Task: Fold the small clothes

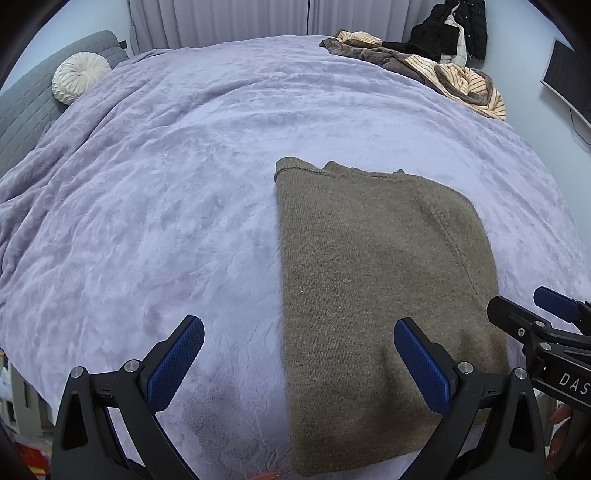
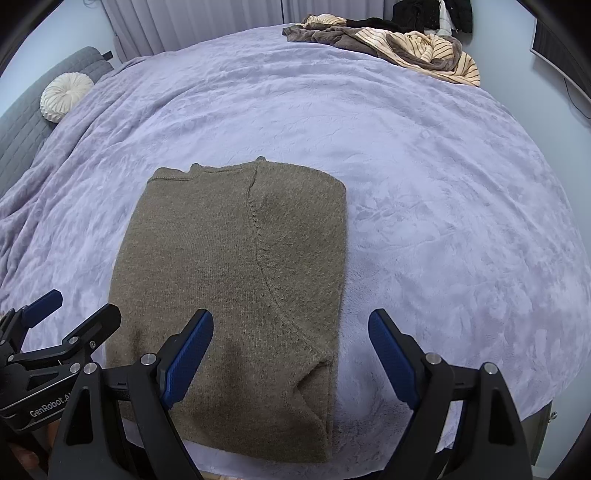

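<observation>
An olive-brown knitted sweater (image 1: 369, 277) (image 2: 229, 277) lies folded into a flat rectangle on the lilac plush blanket (image 1: 166, 203) (image 2: 424, 184), near the bed's front edge. My left gripper (image 1: 297, 328) hangs open above the sweater's near left edge, one finger over the blanket and one over the knit, nothing between the pads. My right gripper (image 2: 291, 317) is open too and straddles the sweater's near right edge. Each gripper also shows in the other view, the right gripper (image 1: 517, 299) at the right border and the left gripper (image 2: 81, 304) at the left border.
A heap of striped cream and brown clothes (image 1: 443, 70) (image 2: 406, 44) lies at the bed's far right corner, with dark garments (image 1: 454, 29) behind it. A round white cushion (image 1: 79, 81) rests against a grey padded headboard (image 1: 22, 110) at the far left. A screen (image 1: 565, 81) hangs on the right wall.
</observation>
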